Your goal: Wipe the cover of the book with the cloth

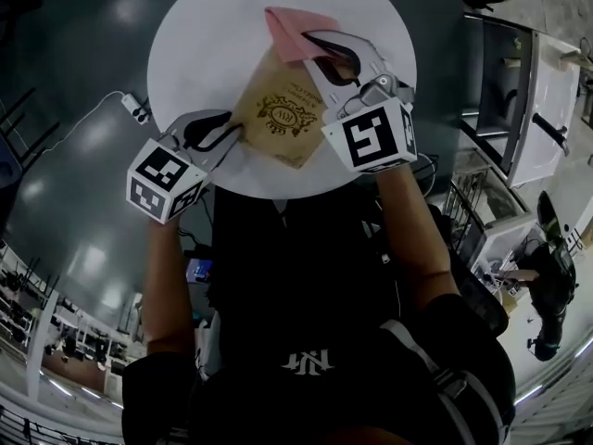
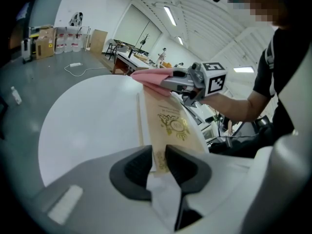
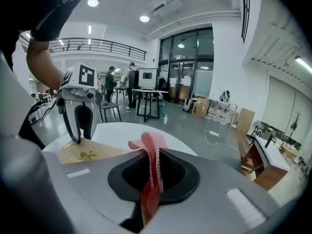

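Note:
A tan book (image 1: 278, 114) with a gold emblem lies on the round white table (image 1: 213, 35). My left gripper (image 1: 236, 133) is at the book's near left edge. In the left gripper view the book (image 2: 170, 123) fills the gap between the dark pads of the left gripper (image 2: 157, 152), which is shut on that edge. My right gripper (image 1: 313, 52) is at the book's far corner, shut on a pink cloth (image 1: 292, 31). In the right gripper view the cloth (image 3: 148, 143) stands up as a folded strip from between the jaws of the right gripper (image 3: 155, 152).
A power strip (image 1: 139, 108) with its cable lies on the grey floor left of the table. A white cabinet (image 1: 537, 100) stands to the right. A small bottle (image 3: 165, 119) stands on the floor beyond the table, with desks and people further back.

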Demonstrator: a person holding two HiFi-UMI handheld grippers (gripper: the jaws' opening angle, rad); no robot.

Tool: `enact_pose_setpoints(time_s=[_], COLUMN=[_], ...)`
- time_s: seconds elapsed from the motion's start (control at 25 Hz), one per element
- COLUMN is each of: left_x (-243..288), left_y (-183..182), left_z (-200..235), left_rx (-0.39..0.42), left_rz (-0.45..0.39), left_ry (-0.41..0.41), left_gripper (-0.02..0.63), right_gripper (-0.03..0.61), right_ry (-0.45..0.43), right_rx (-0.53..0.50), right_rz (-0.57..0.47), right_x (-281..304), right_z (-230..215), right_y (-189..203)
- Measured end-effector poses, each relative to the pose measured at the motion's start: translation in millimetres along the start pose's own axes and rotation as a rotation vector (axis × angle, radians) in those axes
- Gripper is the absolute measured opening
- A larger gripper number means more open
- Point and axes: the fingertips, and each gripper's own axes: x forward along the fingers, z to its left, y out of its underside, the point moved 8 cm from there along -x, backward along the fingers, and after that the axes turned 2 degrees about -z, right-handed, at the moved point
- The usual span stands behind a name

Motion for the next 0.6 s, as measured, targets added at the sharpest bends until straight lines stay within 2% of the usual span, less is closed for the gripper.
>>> enact_pose_setpoints(time_s=[0.2, 0.36, 0.6], left_x=[-0.8, -2.0, -2.0], left_y=[-0.1, -1.9, -2.4], left_z=[0.4, -1.4, -3.9], left_rx=[-0.018, 0.000, 0.006], left_rz=[-0.014, -0.016, 0.002], left_ry=[0.002, -0.014, -0.041], left_gripper=[0.089, 0.089, 0.089], right_gripper=[0.014, 0.014, 0.012], right_ry=[-0.017, -0.031, -0.050], right_rx=[-0.040, -0.070, -0.060], right_rz=[0.055, 0.110, 0.140], right_x=[9.5, 12.8, 9.5], right_z=[8.1, 9.2, 9.0], right_y=[1.9, 0.9, 3.2])
